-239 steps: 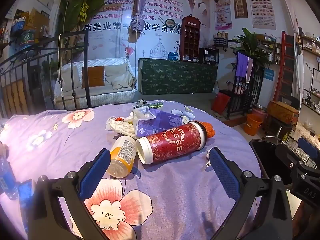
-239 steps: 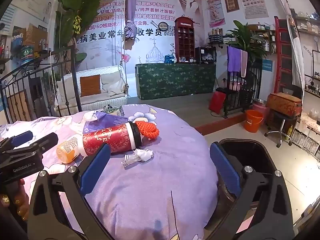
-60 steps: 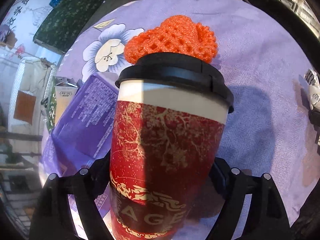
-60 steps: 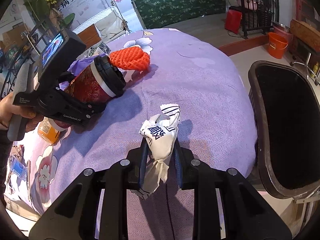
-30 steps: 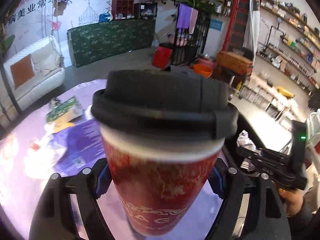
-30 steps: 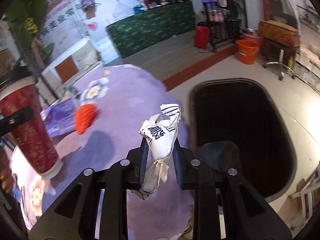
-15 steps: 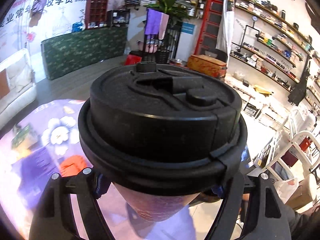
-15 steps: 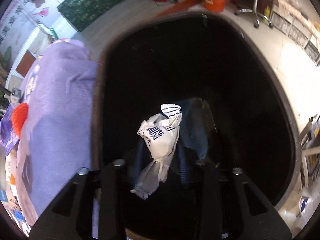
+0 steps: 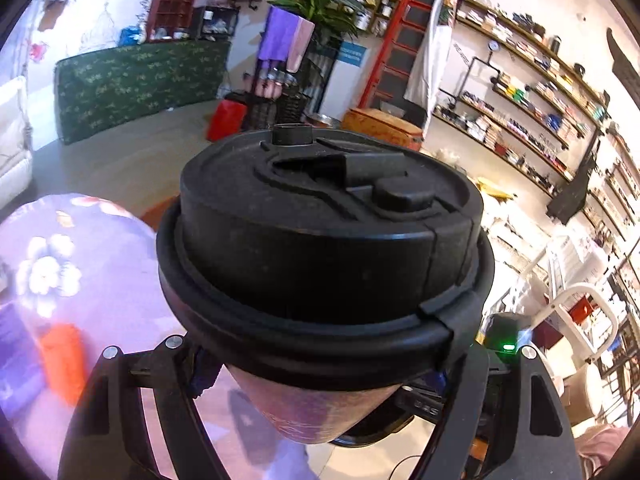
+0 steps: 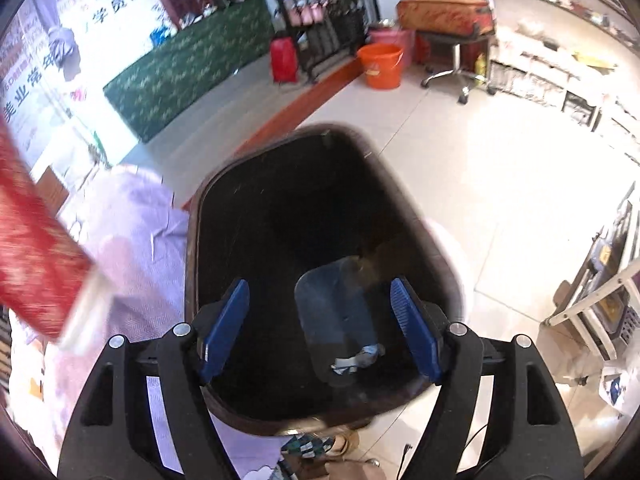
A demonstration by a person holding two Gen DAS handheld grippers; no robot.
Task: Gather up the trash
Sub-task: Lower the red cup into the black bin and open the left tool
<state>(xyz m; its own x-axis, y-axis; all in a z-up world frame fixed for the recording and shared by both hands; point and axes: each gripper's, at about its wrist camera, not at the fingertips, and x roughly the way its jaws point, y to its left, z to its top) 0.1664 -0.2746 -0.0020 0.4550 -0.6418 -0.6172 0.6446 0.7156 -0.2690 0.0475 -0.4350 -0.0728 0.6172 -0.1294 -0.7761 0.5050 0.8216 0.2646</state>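
Observation:
My left gripper (image 9: 320,376) is shut on a red paper cup (image 9: 320,412) with a black lid (image 9: 320,232), which fills the middle of the left wrist view. The cup also shows blurred at the left of the right wrist view (image 10: 36,240). My right gripper (image 10: 320,332) hangs over the black trash bin (image 10: 192,240). Its jaws are opening and nothing is between the blue pads (image 10: 224,332). A crumpled white wrapper (image 10: 356,360) lies at the bottom of the bin. The purple flowered tablecloth (image 9: 80,260) carries orange netting (image 9: 64,356).
The bin stands on a pale tiled floor (image 10: 500,184) right beside the table's edge (image 10: 160,240). An orange bucket (image 10: 380,64) and a wheeled stool (image 10: 452,64) stand farther off. Stocked shelves (image 9: 520,92) line the right wall, and a green-covered counter (image 9: 140,76) is at the back.
The right gripper has opened and the white wrapper has dropped out of it into the bin. The left gripper has swung with the cup away from the table toward the bin.

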